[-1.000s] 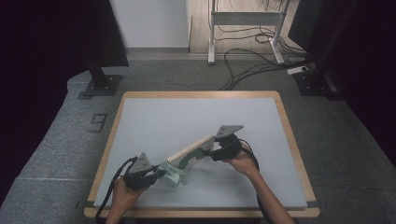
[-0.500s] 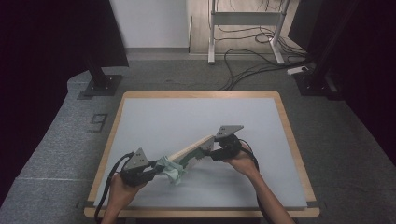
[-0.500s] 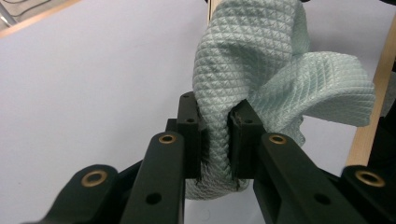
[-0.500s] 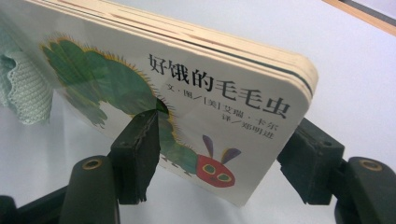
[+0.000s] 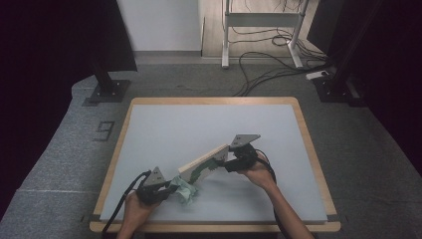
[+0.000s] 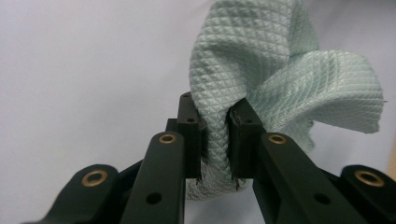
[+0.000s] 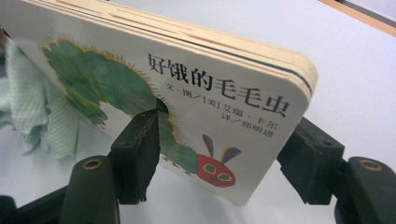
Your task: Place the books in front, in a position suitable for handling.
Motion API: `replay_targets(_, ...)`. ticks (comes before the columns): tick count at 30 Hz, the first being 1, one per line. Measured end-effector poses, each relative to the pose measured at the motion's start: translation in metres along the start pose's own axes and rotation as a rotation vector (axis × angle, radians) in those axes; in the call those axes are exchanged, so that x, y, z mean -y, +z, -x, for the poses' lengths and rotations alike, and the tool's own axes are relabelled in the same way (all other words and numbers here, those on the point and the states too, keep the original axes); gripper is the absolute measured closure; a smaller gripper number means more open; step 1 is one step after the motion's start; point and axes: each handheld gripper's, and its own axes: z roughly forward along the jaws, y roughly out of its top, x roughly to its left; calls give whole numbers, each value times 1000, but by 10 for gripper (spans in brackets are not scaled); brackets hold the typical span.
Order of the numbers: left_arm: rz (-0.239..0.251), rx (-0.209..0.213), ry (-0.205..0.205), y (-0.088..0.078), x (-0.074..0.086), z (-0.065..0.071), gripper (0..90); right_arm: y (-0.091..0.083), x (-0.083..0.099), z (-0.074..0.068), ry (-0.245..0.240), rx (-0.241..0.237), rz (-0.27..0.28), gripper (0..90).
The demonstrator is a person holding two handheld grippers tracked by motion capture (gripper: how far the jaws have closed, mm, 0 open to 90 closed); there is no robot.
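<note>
A board book with a green caterpillar on its cover is held tilted above the white table. My right gripper is shut on its near end, one pad on the cover and the other behind the back. At the front left, my left gripper is shut on a crumpled pale green cloth. The cloth bunches up past the left gripper's jaws, a fold standing above them. The cloth lies by the book's lower far end.
The table has a wooden rim and stands on grey carpet. Dark stands and loose cables lie beyond the far edge. A hand and forearm come in from the front.
My left gripper has sunk a little toward the table with the cloth in it. The right gripper and the book have stayed put.
</note>
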Motion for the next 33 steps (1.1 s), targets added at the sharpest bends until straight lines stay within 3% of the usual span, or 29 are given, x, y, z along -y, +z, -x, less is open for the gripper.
replay_targets(8,12,8,-20,3,4,-1,774,0,0,-1,1,3,-1,324)
replay_targets(12,18,23,-27,-4,-3,-2,771,1,0,-1,-2,3,0,324)
replay_targets(17,23,13,14,-16,-16,0,771,0,0,-1,-5,5,-2,320)
replay_targets(25,113,17,38,-45,-37,3,769,0,0,-1,-9,4,-8,320)
replay_targets(28,114,-1,63,-52,-46,5,768,0,0,-1,-8,6,-9,320)
replay_targets(33,120,10,46,-51,-43,1,767,1,0,-1,-3,9,-6,323)
